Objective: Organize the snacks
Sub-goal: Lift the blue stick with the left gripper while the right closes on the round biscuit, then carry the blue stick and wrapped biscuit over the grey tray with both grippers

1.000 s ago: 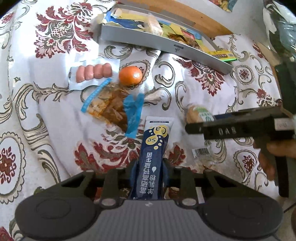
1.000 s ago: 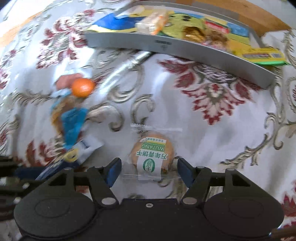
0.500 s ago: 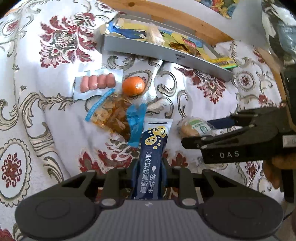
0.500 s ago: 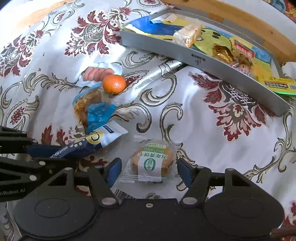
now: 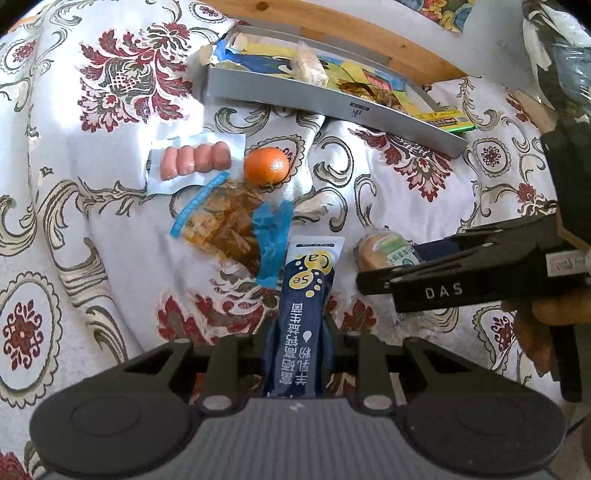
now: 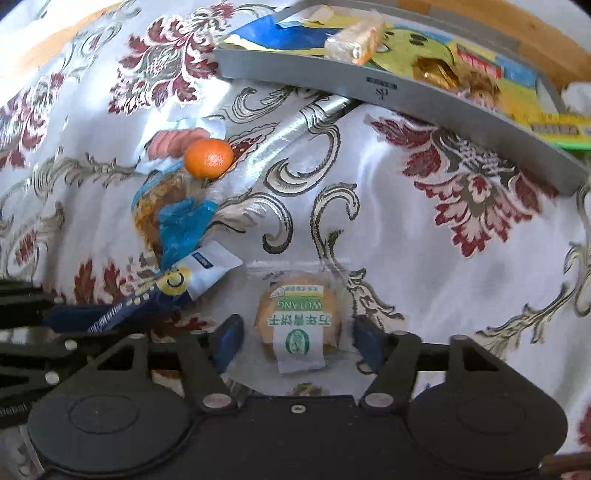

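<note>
Floral satin cloth [image 5: 110, 229], white with dark red medallions and grey scrolls, covers the whole work surface, with a wooden edge [image 5: 354, 33] showing at the far side. On the cloth near that edge sits a shallow grey tray [image 5: 332, 103] with a small dark logo on its front wall; it holds a clear-wrapped pale bar [image 5: 308, 68] and a gold-wrapped sweet [image 6: 434, 72] on bright cartoon packaging, and a green-and-yellow packet [image 5: 448, 120] hangs over its right end.

The left gripper [image 5: 297, 343] is clamped on the lower part of a navy stick sachet [image 5: 304, 314], printed with Chinese characters and yellow bubbles reading "Ca" and "Se", its white top end pointing toward the tray. Just left of the sachet lies a clear bag of brown snack pieces [image 5: 225, 225] with a blue zip strip and a crumpled blue wrapper [image 5: 271, 236] on it. Beyond these are a sealed pack of four pink sausages [image 5: 195, 160] and, just beside it, a tangerine [image 5: 266, 166].

The right gripper [image 6: 297, 336], marked "DAS" on its side in the left wrist view, has its blue-padded fingers [image 6: 229, 338] spread wide either side of a round wrapped biscuit [image 6: 299, 317], not touching it. Its green-and-white label reads "WUTANG" above Chinese characters. A hand [image 5: 550, 321] grips that tool's handle.
</note>
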